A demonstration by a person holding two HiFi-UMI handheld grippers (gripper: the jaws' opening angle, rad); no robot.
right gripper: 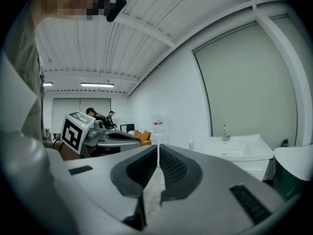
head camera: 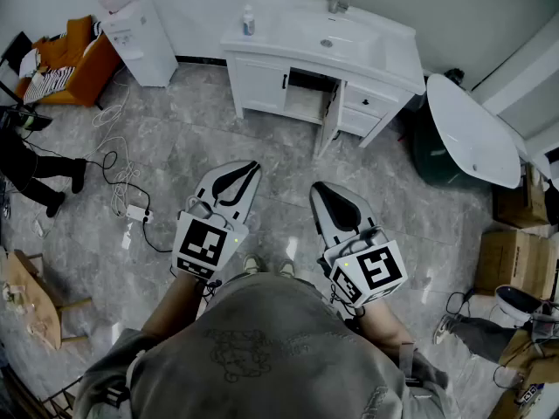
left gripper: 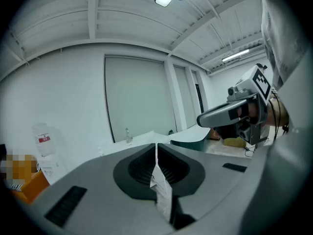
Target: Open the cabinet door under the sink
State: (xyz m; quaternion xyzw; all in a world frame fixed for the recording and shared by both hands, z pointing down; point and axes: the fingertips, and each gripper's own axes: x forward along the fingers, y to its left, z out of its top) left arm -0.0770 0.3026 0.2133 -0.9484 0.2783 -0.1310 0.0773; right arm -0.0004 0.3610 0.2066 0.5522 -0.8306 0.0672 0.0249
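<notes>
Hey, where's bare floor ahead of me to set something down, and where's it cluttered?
Bare floor lies between the vanity and the left claw and right claw, reaching right toward the tub. Crowded: cables at left, boxes at right, and the open door juts out below the sink.
</notes>
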